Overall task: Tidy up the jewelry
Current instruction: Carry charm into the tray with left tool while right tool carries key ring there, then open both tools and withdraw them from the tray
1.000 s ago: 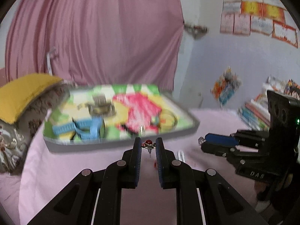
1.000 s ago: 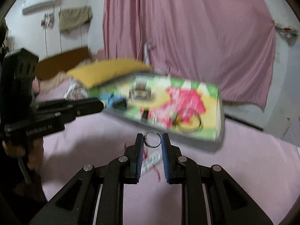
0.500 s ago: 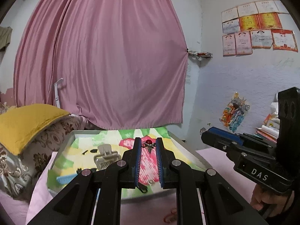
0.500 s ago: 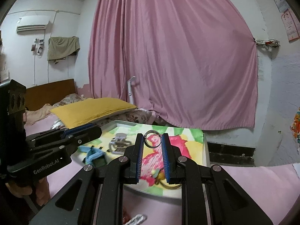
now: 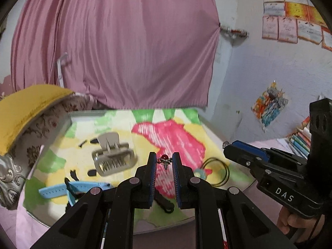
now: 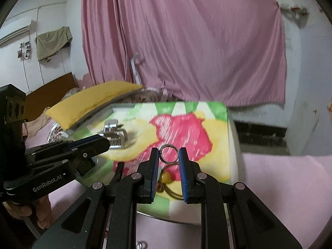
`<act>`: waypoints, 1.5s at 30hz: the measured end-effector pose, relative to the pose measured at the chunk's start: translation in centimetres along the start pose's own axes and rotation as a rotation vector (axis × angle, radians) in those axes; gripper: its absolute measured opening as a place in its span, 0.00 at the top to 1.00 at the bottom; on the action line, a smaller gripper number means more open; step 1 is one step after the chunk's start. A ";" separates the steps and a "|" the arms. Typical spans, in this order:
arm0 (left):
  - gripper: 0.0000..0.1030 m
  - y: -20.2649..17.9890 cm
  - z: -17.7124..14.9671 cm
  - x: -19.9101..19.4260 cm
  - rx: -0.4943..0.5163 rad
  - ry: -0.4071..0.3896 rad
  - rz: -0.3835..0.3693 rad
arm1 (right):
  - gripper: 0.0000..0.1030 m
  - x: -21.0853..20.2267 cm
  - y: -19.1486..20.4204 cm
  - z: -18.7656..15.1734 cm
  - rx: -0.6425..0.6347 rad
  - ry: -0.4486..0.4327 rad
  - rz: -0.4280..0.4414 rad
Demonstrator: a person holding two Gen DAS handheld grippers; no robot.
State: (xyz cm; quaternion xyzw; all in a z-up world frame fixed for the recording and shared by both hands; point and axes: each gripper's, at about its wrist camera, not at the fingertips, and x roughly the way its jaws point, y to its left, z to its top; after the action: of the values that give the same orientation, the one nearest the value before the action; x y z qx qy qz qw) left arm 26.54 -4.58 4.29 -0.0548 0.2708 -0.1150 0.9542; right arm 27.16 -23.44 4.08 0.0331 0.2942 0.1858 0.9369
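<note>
My left gripper [image 5: 164,161] is shut on a small red-bead earring [image 5: 164,159] and holds it above a tray [image 5: 62,124] lined with a colourful flower print. My right gripper [image 6: 169,156] is shut on a silver ring [image 6: 169,156] above the same tray [image 6: 228,128]. In the tray lie a beige hair claw clip [image 5: 113,156], a blue watch strap [image 5: 62,189], a black hair tie [image 5: 220,171] and a black hair clip [image 5: 164,202]. The right gripper shows at the right of the left wrist view [image 5: 227,146].
A yellow pillow [image 5: 27,108] on a patterned cushion lies left of the tray. The tray rests on a pink bedsheet [image 6: 280,186]. A pink curtain [image 5: 116,45] hangs behind. Books [image 5: 298,141] are stacked at the far right.
Both grippers have tilted down and moved over the tray, still holding the earring and the ring. The tray now fills more of each view.
</note>
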 end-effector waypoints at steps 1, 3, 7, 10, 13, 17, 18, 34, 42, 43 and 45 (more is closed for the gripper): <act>0.86 0.0 -0.1 0.3 -0.002 0.018 -0.005 | 0.84 0.4 -0.1 -0.1 0.003 0.025 0.008; 0.86 -0.1 -0.3 0.8 0.000 0.060 -0.010 | 0.84 1.1 -0.4 -0.3 0.007 0.060 0.019; 0.86 -0.2 -0.8 1.8 0.004 0.131 0.005 | 0.84 2.2 -0.9 -0.7 0.007 0.137 0.013; 0.86 -0.1 -1.0 2.2 0.003 0.168 0.010 | 0.84 3.0 -1.1 -1.0 0.007 0.181 0.013; 0.86 0.0 -1.2 2.6 0.001 0.196 0.018 | 0.84 3.4 -1.2 -1.2 0.001 0.208 0.011; 0.86 0.0 -1.4 3.1 0.001 0.235 0.020 | 0.84 3.7 -1.1 -1.2 -0.006 0.219 0.008; 0.86 0.0 -1.4 3.2 0.001 0.240 0.021 | 0.84 3.4 -1.1 -1.2 -0.006 0.218 0.007; 0.68 0.4 -1.3 1.8 -0.032 0.199 -0.009 | 0.70 -0.2 -1.2 -1.5 0.028 0.074 -0.048; 0.38 0.2 -0.9 -1.4 -0.043 0.070 0.004 | 0.42 -4.4 -1.0 -1.5 0.026 -0.070 -0.098; 0.31 0.2 -0.9 -1.9 -0.047 0.047 0.013 | 0.36 -4.8 -1.0 -1.6 0.025 -0.081 -0.103; 0.22 0.3 -1.1 -2.7 -0.054 0.007 0.044 | 0.31 -5.5 -0.9 -1.8 0.021 -0.101 -0.116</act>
State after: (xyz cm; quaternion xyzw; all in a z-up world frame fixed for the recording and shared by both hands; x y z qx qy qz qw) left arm 23.78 -3.62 4.70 -0.0743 0.2783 -0.0866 0.9537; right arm 22.30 -26.35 5.43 0.0353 0.2499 0.1261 0.9594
